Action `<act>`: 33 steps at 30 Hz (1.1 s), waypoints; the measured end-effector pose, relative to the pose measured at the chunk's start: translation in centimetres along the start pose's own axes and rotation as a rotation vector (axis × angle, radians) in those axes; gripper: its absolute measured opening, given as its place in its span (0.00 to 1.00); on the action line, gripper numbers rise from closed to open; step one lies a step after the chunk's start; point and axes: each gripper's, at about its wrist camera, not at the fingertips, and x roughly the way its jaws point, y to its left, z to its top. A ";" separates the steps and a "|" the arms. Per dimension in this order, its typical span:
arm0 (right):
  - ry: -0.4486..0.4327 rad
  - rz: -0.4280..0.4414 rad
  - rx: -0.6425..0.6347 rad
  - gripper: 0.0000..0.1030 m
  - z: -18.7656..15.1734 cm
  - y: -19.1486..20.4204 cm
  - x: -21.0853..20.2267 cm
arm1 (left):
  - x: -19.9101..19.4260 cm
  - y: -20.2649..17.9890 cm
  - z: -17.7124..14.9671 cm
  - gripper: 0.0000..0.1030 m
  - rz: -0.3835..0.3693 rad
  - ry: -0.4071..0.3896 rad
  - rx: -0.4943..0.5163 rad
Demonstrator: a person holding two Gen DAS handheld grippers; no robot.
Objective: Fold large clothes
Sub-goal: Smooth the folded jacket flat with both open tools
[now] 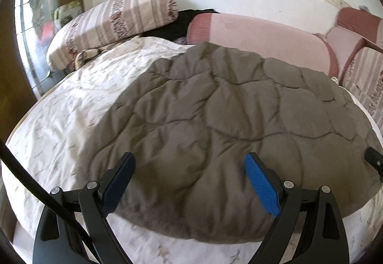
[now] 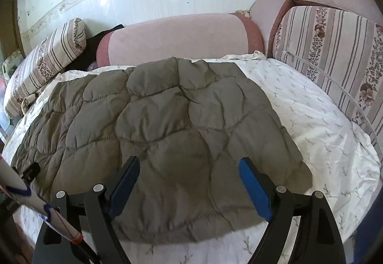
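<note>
A grey-brown quilted coat (image 1: 215, 101) (image 2: 167, 120) lies spread flat on a white sheet (image 1: 71, 108) (image 2: 323, 125) with a small leaf print. My left gripper (image 1: 189, 158) hovers open over the coat's near left part, with nothing between its blue pads (image 1: 262, 185). My right gripper (image 2: 189, 161) is open too, above the coat's near right part, and its pads (image 2: 253, 187) hold nothing. A black tip of the other tool (image 1: 373, 161) (image 2: 30, 173) shows at the edge of each view. The coat's near hem runs under both grippers.
A pink bolster (image 1: 251, 34) (image 2: 179, 36) lies behind the coat against the white tiled wall. A striped floral pillow (image 1: 107, 24) (image 2: 43, 60) is at the back left, striped cushions (image 2: 335, 53) at the right. Dark cloth (image 1: 172, 24) sits behind the bolster. A black cable (image 1: 36, 192) crosses near left.
</note>
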 end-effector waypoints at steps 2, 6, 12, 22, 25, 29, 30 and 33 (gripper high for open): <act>0.008 -0.002 0.002 0.86 -0.4 -0.3 -0.3 | 0.2 0.6 -0.1 0.89 0.013 0.017 -0.016; 0.033 -0.010 0.008 0.81 -0.8 -1.0 0.1 | 0.8 0.8 -0.4 0.89 0.021 0.040 -0.023; 0.074 -0.032 -0.014 0.81 -1.2 -0.8 1.4 | 1.6 0.4 -0.5 0.89 0.032 0.047 -0.009; 0.096 -0.058 -0.049 0.81 -1.6 -0.1 2.4 | 1.9 0.1 -0.4 0.89 0.035 0.046 0.006; 0.096 -0.064 -0.056 0.81 -1.7 -0.1 2.5 | 1.9 0.0 -0.5 0.89 0.036 0.045 0.008; 0.077 -0.061 -0.049 0.81 -1.6 -0.1 2.1 | 1.8 0.0 -0.5 0.89 0.036 0.041 0.007; 0.070 -0.057 -0.044 0.81 -1.6 -0.2 1.8 | 1.7 -0.1 -0.5 0.89 0.037 0.037 0.009; 0.026 -0.048 -0.036 0.81 -1.4 -0.1 0.5 | 1.3 0.1 -0.5 0.89 0.028 0.032 0.002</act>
